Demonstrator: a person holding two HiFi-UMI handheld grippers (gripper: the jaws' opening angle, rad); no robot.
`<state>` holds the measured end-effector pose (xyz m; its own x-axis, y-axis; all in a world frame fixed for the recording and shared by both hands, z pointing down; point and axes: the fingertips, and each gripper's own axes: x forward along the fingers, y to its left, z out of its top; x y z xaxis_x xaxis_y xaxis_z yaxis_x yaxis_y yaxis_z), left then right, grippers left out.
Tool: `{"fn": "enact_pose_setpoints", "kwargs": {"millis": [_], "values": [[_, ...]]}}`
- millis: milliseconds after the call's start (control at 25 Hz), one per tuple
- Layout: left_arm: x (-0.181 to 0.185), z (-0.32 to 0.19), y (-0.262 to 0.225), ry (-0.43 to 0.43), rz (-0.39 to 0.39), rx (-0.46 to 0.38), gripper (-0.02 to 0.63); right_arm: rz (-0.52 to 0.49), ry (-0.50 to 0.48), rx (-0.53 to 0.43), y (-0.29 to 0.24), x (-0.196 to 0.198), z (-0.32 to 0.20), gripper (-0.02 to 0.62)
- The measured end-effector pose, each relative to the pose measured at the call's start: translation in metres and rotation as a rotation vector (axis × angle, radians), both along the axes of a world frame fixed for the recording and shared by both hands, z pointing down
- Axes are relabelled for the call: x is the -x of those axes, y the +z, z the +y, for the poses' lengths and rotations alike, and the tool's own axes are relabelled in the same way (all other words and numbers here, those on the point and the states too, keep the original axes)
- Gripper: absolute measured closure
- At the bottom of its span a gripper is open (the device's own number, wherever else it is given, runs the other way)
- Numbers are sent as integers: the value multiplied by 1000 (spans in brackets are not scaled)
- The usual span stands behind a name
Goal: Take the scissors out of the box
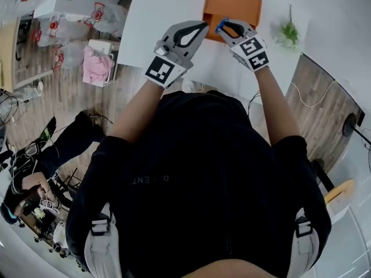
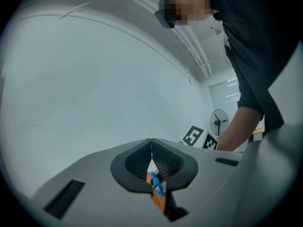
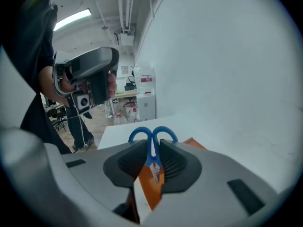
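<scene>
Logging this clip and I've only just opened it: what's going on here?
A person works over a white table with a gripper in each hand. The right gripper is clamped on the blue-handled scissors just below their handle loops, held over the orange box. The left gripper is shut with nothing between its jaws, close to the box's near edge. Whether the blades are fully clear of the box cannot be told.

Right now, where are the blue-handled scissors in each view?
Head view: top centre, scissors in the right gripper, in front of the orange box.
Left gripper view: low centre, a blue sliver below the shut jaws.
Right gripper view: centre, blue handles rising from the clamping jaws.
Shared landmark: the orange box, behind the scissors throughout.
</scene>
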<state>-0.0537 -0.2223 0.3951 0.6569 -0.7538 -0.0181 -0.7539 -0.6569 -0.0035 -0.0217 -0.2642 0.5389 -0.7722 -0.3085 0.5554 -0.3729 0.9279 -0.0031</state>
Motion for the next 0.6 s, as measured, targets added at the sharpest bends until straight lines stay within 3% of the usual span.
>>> {"fn": "enact_pose_setpoints", "kwargs": {"millis": [280, 600], "values": [[-15, 14, -15, 61, -40, -12, 586, -159, 38, -63, -65, -8, 20, 502], [-27, 26, -42, 82, -21, -36, 586, -272, 87, -136, -128, -31, 40, 500]]}}
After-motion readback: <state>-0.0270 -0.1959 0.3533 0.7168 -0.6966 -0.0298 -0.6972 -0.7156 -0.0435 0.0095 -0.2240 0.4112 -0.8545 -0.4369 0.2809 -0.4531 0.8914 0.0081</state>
